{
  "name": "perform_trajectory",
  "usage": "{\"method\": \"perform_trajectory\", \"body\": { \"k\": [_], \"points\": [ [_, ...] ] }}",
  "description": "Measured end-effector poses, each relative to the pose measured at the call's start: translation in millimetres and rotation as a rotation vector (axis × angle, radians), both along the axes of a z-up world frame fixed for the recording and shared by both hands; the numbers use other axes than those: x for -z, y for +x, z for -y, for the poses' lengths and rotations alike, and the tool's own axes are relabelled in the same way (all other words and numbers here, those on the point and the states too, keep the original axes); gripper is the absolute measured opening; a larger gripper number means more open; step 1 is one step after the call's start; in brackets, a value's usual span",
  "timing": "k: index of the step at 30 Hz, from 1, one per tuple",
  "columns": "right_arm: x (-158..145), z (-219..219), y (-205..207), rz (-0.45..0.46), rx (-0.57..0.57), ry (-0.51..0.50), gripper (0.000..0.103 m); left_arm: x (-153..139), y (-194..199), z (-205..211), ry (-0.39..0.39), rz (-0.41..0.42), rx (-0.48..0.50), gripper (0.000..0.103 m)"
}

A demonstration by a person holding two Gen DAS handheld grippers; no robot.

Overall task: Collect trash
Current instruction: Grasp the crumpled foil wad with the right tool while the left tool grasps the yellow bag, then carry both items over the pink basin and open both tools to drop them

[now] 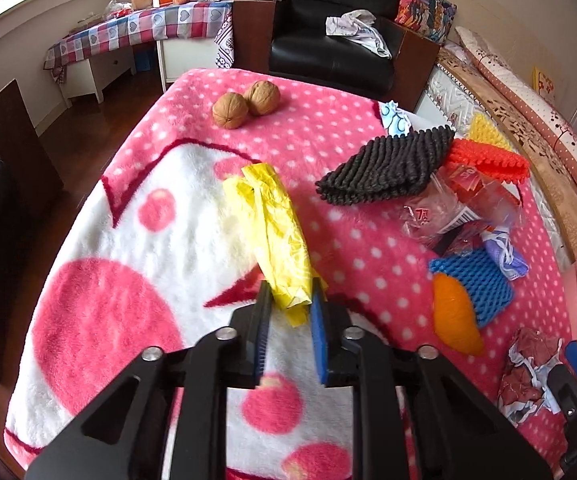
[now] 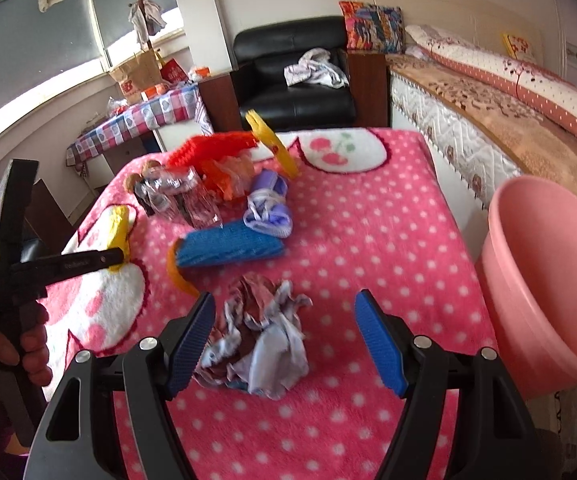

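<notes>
My left gripper point(image 1: 290, 300) pinches the near end of the yellow plastic bag point(image 1: 274, 224) lying mid-blanket point(image 1: 136, 208), while my right gripper point(image 2: 284, 340) spreads wide around the crumpled wrapper point(image 2: 260, 340) near the blanket's right edge, beside the pink basin point(image 2: 548, 280).

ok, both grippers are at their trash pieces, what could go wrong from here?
1. The left gripper pinches only the near tip of the yellow plastic bag; the thin film may slip out when lifted.
2. The right gripper is open around the crumpled paper wad, which sits against one finger, off centre. Closing may push it aside.
3. The pink basin is off the table's edge; a long trailing bag could drag over the orange peel.
</notes>
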State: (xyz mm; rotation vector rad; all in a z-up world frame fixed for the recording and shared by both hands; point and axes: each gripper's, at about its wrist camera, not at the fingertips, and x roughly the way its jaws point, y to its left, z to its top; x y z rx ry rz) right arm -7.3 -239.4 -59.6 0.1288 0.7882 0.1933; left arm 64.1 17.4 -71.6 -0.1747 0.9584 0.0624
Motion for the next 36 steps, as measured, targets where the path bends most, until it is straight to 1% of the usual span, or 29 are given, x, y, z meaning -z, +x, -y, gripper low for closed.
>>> {"method": "perform_trajectory", "body": {
  "k": [2, 4, 5, 6, 7, 8, 9, 11, 13, 17, 21, 24, 30, 36],
  "points": [
    [3.4, 2.1, 0.2, -0.026, 0.004, 0.008, 0.07, -1.3, -3.0, -2.5, -0.001, 0.009, 0.006, 0.011],
    [6.5, 3.2, 1.2, -0.052, -0.002, 0.018, 0.059, -4.4, -7.5, -4.0, 0.001, 0.022, 0.013, 0.01],
    [8.3, 3.4, 1.5, -0.066, -0.006, 0.021, 0.056, -6.8, -10.4, -4.5, 0.004, 0.032, 0.017, 0.01],
    [9.5, 3.8, 1.2, -0.076, -0.011, 0.028, 0.046, -9.3, -12.5, -4.5, 0.008, 0.041, 0.02, 0.01],
    [10.1, 3.9, 1.0, -0.081, -0.017, 0.036, 0.034, -15.4, -15.5, -2.2, 0.014, 0.052, 0.029, 0.01],
    [10.4, 4.3, 0.5, -0.088, -0.028, 0.049, 0.027, -19.2, -18.8, -1.6, 0.016, 0.064, 0.036, 0.01],
    [10.3, 4.1, 0.1, -0.093, -0.034, 0.056, 0.018, -22.3, -21.0, -0.6, 0.014, 0.072, 0.042, 0.01],
    [7.8, 4.0, -2.9, -0.09, -0.049, 0.068, 0.013, -30.9, -27.6, 2.7, -0.002, 0.095, 0.061, 0.01],
    [2.9, 3.1, -6.8, -0.068, -0.059, 0.067, 0.012, -41.1, -34.7, 8.2, -0.014, 0.124, 0.087, 0.01],
    [-14.1, 5.7, -18.1, 0.008, -0.055, 0.05, 0.012, -60.8, -45.7, 24.5, -0.038, 0.178, 0.144, 0.01],
    [-32.4, 19.7, -25.5, 0.073, -0.012, 0.041, 0.012, -79.8, -52.2, 50.8, -0.046, 0.23, 0.22, 0.01],
    [-43.9, 36.9, -30.2, 0.109, 0.038, 0.035, 0.012, -90.2, -53.3, 79.4, -0.043, 0.256, 0.291, 0.01],
    [-58.3, 83.6, -35.0, 0.142, 0.157, 0.03, 0.012, -97.3, -45.1, 141.6, -0.055, 0.271, 0.408, 0.01],
    [-59.4, 131.0, -39.3, 0.144, 0.287, -0.016, 0.012, -89.6, -39.3, 211.9, -0.043, 0.267, 0.532, 0.01]
  ]
}}
